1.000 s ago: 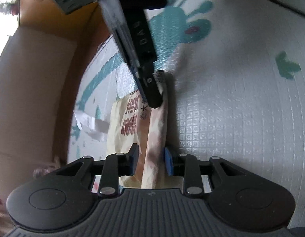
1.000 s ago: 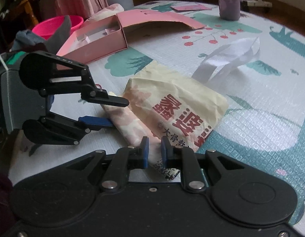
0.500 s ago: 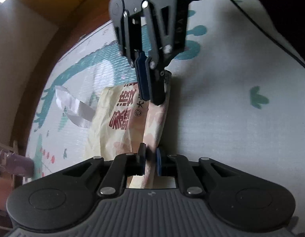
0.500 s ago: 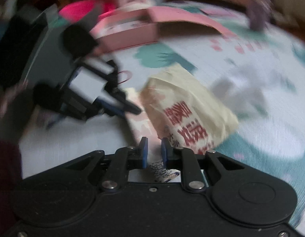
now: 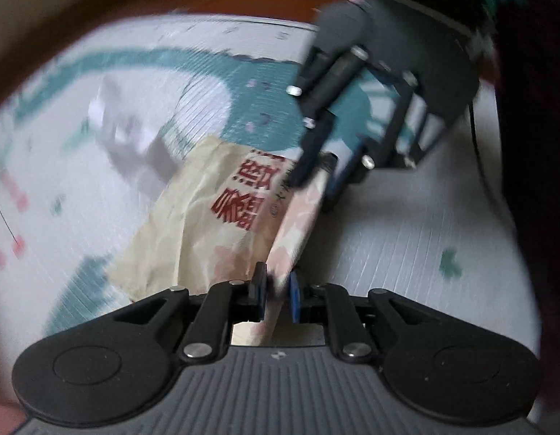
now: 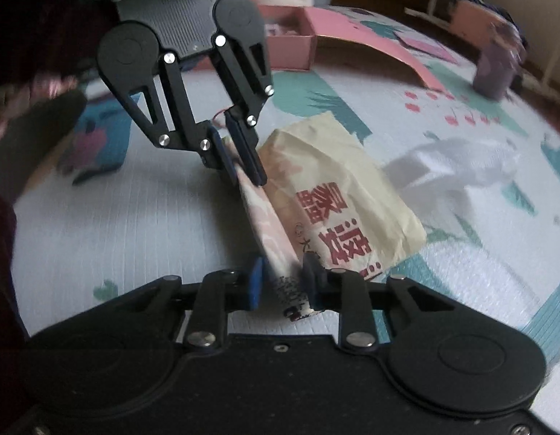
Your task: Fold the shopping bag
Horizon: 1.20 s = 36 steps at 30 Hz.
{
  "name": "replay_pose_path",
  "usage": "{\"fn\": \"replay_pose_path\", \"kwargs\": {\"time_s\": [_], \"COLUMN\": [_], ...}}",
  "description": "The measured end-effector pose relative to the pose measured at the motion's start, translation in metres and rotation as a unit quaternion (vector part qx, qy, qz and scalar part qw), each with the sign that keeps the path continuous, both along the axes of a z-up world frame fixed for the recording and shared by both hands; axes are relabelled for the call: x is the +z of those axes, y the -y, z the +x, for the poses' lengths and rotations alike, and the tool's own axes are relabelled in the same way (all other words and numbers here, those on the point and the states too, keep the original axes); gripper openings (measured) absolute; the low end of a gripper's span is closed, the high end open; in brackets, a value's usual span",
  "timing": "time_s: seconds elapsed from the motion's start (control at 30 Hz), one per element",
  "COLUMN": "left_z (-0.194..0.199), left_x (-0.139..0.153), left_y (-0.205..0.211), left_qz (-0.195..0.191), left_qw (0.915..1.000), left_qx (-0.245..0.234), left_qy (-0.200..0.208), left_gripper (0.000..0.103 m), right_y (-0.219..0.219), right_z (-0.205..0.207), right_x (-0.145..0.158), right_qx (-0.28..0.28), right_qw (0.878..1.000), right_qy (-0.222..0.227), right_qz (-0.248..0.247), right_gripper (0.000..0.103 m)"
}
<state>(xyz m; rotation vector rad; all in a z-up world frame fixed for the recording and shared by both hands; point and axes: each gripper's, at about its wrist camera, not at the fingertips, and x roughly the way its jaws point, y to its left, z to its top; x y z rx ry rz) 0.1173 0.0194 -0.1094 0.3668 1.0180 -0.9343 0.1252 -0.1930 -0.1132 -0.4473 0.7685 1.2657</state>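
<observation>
1. In the right wrist view, the left tool (image 6: 240,161) reaches down at the left, its pads clenched on the far end of the raised pink fold of the shopping bag (image 6: 338,195).
2. That fold runs as a tilted ridge from the left tool to the near right tool (image 6: 284,282).
3. The right tool's jaws are opening; the fold's near end sits between them, touching the right pad, with a gap at the left pad.
4. The cream body of the bag, with red print, lies flat on the play mat (image 6: 135,224), right of both tools.
5. Its white handle (image 6: 461,166) trails to the far right.
</observation>
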Motion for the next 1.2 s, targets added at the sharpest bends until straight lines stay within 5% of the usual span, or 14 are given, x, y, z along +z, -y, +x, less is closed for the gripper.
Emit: {"fn": "replay_pose_path", "kwargs": {"time_s": [0.13, 0.33, 0.6, 0.83, 1.07, 1.13, 1.2], "left_z": [0.026, 0.034, 0.036, 0.030, 0.035, 0.033, 0.030], "left_x": [-0.011, -0.031, -0.048, -0.044, -0.035, -0.031, -0.031], "left_y": [-0.025, -0.056, -0.063, -0.076, -0.060, -0.048, -0.043], "left_qz": [-0.068, -0.152, -0.216, -0.236, -0.189, -0.156, -0.146], "left_qw": [0.9909, 0.9599, 0.9285, 0.9103, 0.9218, 0.9315, 0.9327], "left_qx": [0.070, 0.169, 0.254, 0.307, 0.326, 0.324, 0.329], "left_qy": [-0.093, -0.164, -0.163, -0.147, -0.092, -0.051, -0.032], "left_gripper": [0.018, 0.020, 0.020, 0.027, 0.028, 0.030, 0.030], "right_y": [0.010, 0.025, 0.030, 0.032, 0.049, 0.053, 0.051], "right_z": [0.021, 0.040, 0.050, 0.050, 0.058, 0.057, 0.055], "right_x": [-0.009, -0.023, -0.034, -0.035, -0.036, -0.034, -0.033], "right_qx": [-0.049, -0.118, -0.212, -0.246, -0.272, -0.275, -0.273], "right_qw": [0.995, 0.971, 0.930, 0.915, 0.897, 0.903, 0.908], "right_qy": [-0.081, -0.185, -0.274, -0.294, -0.325, -0.310, -0.299], "right_qz": [0.042, 0.094, 0.125, 0.124, 0.125, 0.116, 0.109], "right_gripper": [0.024, 0.023, 0.020, 0.020, 0.020, 0.019, 0.018]}}
